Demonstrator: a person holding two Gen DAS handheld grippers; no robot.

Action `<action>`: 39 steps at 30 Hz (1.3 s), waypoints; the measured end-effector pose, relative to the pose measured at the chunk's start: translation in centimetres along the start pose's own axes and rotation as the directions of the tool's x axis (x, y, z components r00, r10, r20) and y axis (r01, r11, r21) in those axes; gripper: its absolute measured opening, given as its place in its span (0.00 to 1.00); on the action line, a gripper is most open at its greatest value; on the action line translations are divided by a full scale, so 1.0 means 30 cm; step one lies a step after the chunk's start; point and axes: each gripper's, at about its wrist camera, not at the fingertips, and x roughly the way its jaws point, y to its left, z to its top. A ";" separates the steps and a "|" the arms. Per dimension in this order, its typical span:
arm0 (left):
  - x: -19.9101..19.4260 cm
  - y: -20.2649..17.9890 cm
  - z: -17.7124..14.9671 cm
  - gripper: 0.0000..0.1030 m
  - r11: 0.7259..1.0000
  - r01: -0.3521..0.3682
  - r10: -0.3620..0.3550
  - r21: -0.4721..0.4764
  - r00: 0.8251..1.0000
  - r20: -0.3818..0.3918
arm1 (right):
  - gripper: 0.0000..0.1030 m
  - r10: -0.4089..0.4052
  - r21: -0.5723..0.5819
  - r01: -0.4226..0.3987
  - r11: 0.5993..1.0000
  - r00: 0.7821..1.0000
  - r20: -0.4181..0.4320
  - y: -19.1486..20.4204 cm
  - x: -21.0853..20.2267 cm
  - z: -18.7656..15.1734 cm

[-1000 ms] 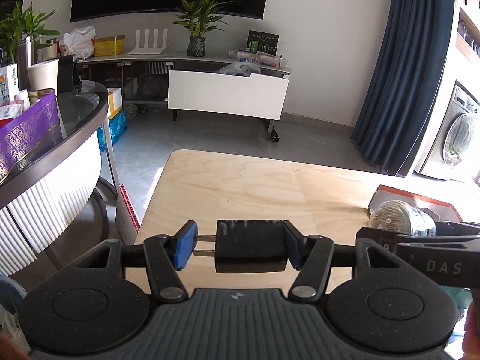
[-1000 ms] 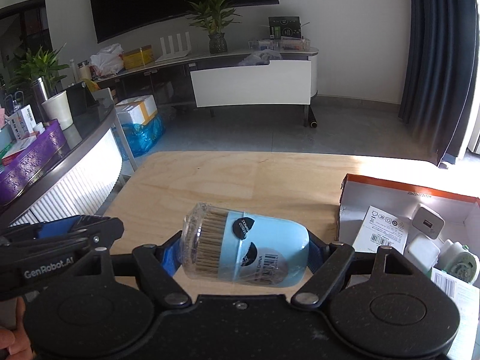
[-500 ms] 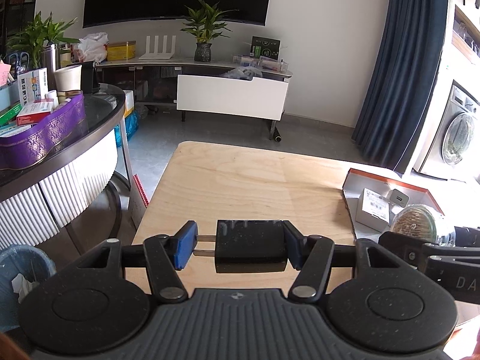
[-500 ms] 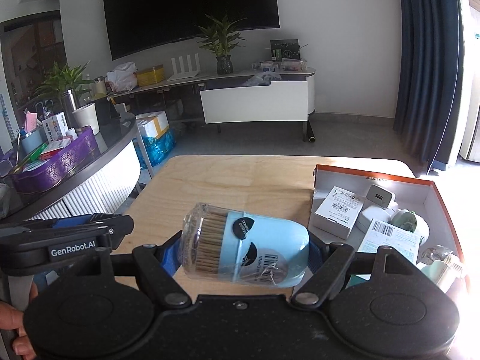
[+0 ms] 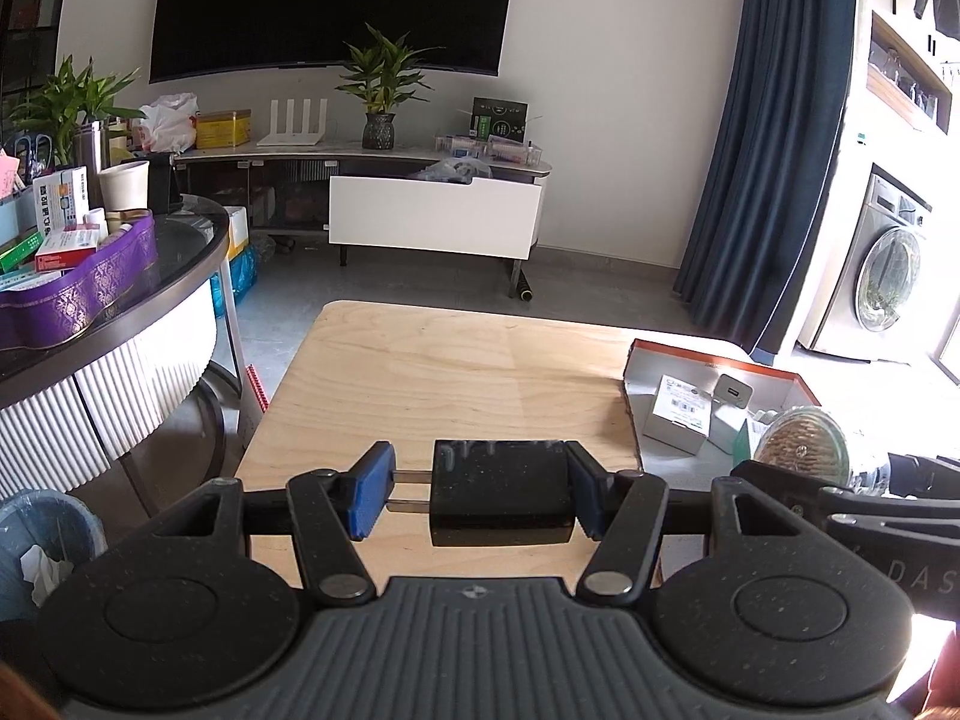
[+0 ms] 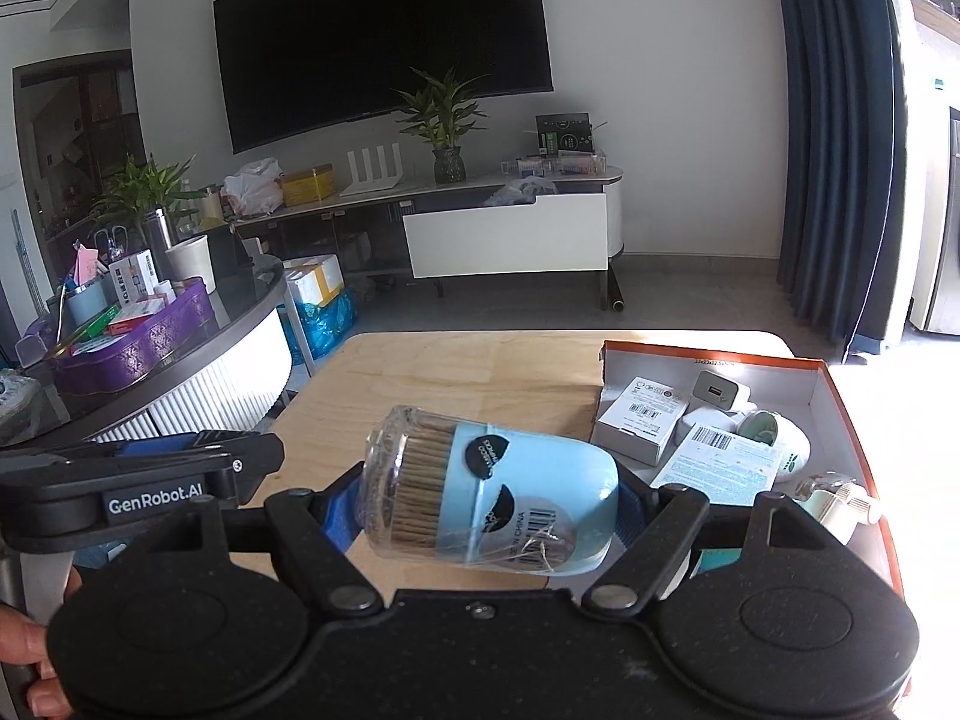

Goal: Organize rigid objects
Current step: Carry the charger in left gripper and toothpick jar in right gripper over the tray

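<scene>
The left gripper (image 5: 480, 495) has its fingers closed on a black plug adapter (image 5: 500, 492), one blue pad bearing only on the two metal prongs; that thin contact could let the adapter twist or slip out over the worktop (image 5: 456, 372). The right gripper (image 6: 489, 510) is clamped across a blue toothpick jar (image 6: 489, 507) lying sideways, its clear cap end to the left; the smooth round wall may roll between the pads. Both loads hang above the near worktop, with the orange-rimmed box (image 6: 840, 414) to the right, crowded with small cartons and chargers, so a careless drop could land on them or catch the rim.
</scene>
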 end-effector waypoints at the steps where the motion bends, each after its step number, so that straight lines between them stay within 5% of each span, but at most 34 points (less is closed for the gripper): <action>1: -0.005 -0.007 -0.001 0.59 1.000 0.002 -0.002 0.005 1.000 0.004 | 0.90 -0.002 0.003 0.002 1.000 1.000 0.006 -0.005 -0.012 -0.002; 39: -0.043 -0.140 -0.032 0.59 0.989 0.116 -0.119 0.093 0.992 0.029 | 0.90 -0.086 0.064 0.081 0.995 0.993 0.079 -0.134 -0.180 -0.030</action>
